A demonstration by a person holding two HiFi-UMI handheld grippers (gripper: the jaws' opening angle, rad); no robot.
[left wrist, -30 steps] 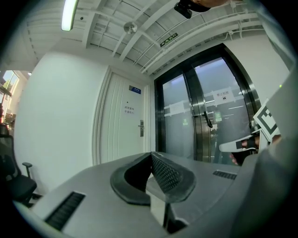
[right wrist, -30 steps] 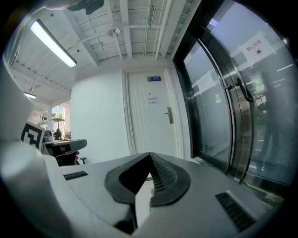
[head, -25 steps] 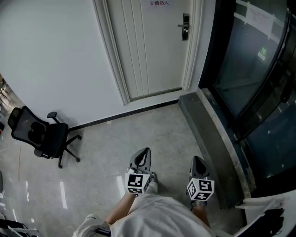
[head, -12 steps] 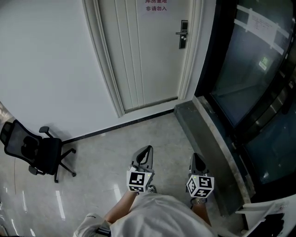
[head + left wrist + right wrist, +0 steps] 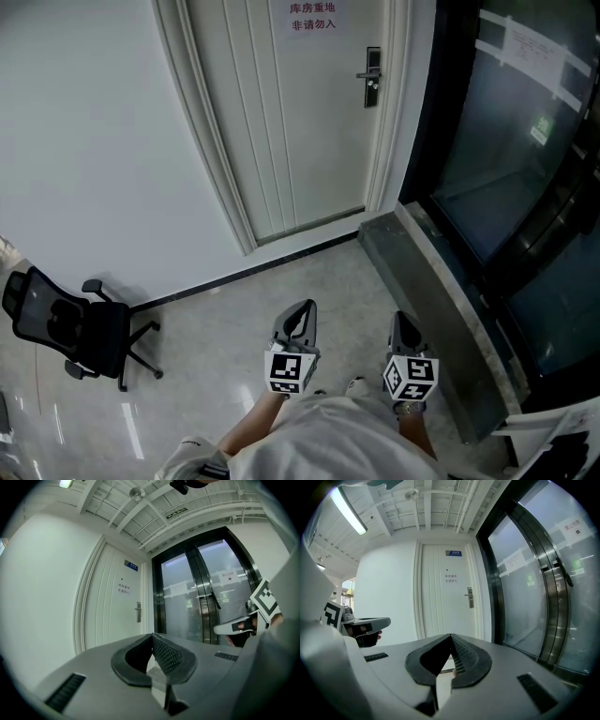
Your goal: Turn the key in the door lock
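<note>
The office chair (image 5: 66,328) now sits lower at the left and the door (image 5: 300,112) shows larger, its sign in full: the person has walked closer. The left gripper (image 5: 300,317) is held out level, its jaws closed tip to tip on nothing. The lock (image 5: 373,77), a dark plate with a lever handle, sits at the door's right edge, well apart from both grippers; it is too small to tell whether a key is in it. The right gripper (image 5: 404,328) is likewise closed and empty, beside the glass doors (image 5: 506,122). A key is probably small, stiff, slick metal, best pinched flat across its head.
</note>
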